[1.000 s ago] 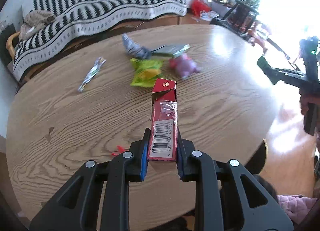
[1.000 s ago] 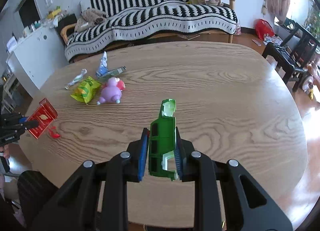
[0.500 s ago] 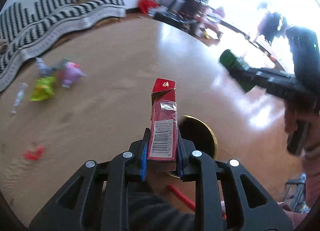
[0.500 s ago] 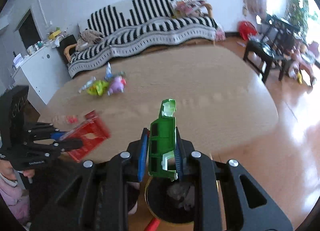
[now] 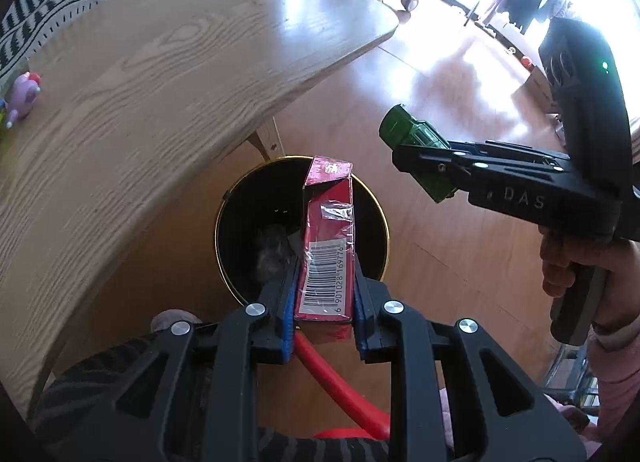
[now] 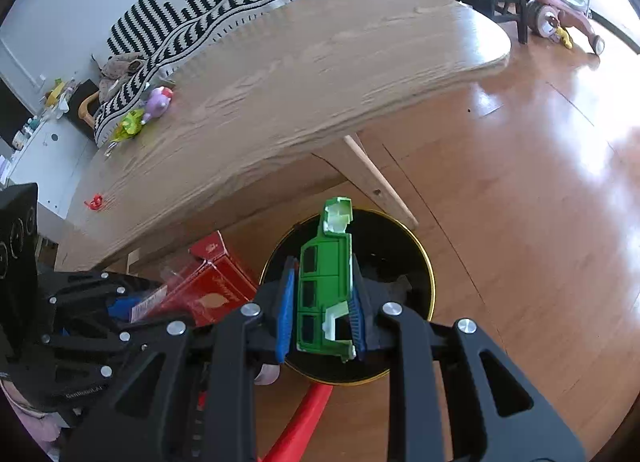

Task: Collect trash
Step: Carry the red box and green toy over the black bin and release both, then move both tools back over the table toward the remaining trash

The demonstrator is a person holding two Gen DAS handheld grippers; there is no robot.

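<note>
Disposal is the step in hand: above the black gold-rimmed bin (image 5: 224,222) beside the table (image 5: 160,82), the left gripper (image 5: 324,314) clamps a red carton (image 5: 328,246), the right gripper (image 6: 320,322) a green plastic piece (image 6: 324,282), so each jaw pair need only part.

Bright window light blows out the upper right; fisheye edges bend and darken.

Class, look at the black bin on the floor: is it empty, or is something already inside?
Not empty. The bin shows crumpled grey stuff at its bottom; what exactly it is cannot be told.
</note>
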